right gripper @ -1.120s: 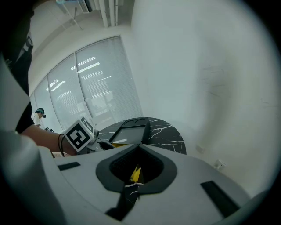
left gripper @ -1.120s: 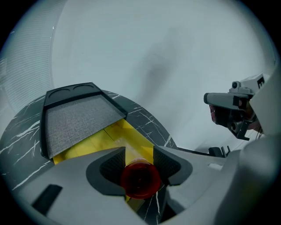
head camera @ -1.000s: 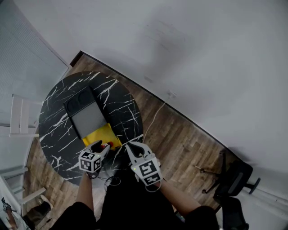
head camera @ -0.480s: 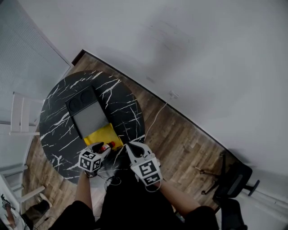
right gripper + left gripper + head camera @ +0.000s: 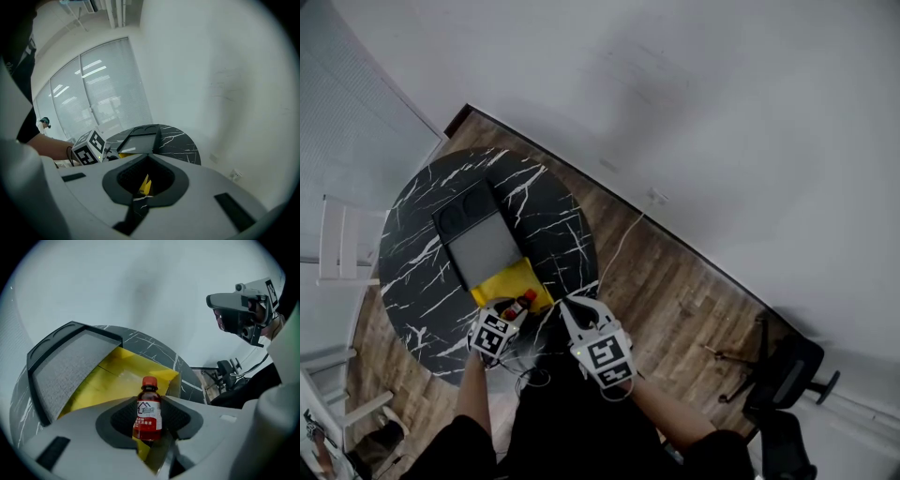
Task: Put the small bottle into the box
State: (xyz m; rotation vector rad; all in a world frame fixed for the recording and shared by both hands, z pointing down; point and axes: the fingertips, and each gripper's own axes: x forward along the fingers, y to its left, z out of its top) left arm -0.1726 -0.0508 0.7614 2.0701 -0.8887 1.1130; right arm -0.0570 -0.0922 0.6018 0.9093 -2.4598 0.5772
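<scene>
The small bottle [image 5: 149, 414] has a red cap, dark red liquid and a white-and-red label with a house-shaped mark. It stands upright in the lower middle of the left gripper view. Your left gripper [image 5: 151, 403] has it between its dark pads, which lie against both of its sides; those jaws have just been closing in on it. Behind and beneath the bottle lies the yellow box [image 5: 117, 380], and its grey lid [image 5: 65, 371] stands open toward the left of that frame. In the head view the bottle sits at the box's near right corner, left of centre and low in the frame, over the round black marble table [image 5: 553, 206]. Your right gripper [image 5: 146, 164] is just to the right of the left one, its jaws drawn together on nothing, with only a sliver of yellow seen past them. Against a second ago, your left gripper has rolled and dipped: its marker cube [image 5: 492, 334] looks smaller and turned, and the bottle shows more plainly. The right gripper and box lie as before.
</scene>
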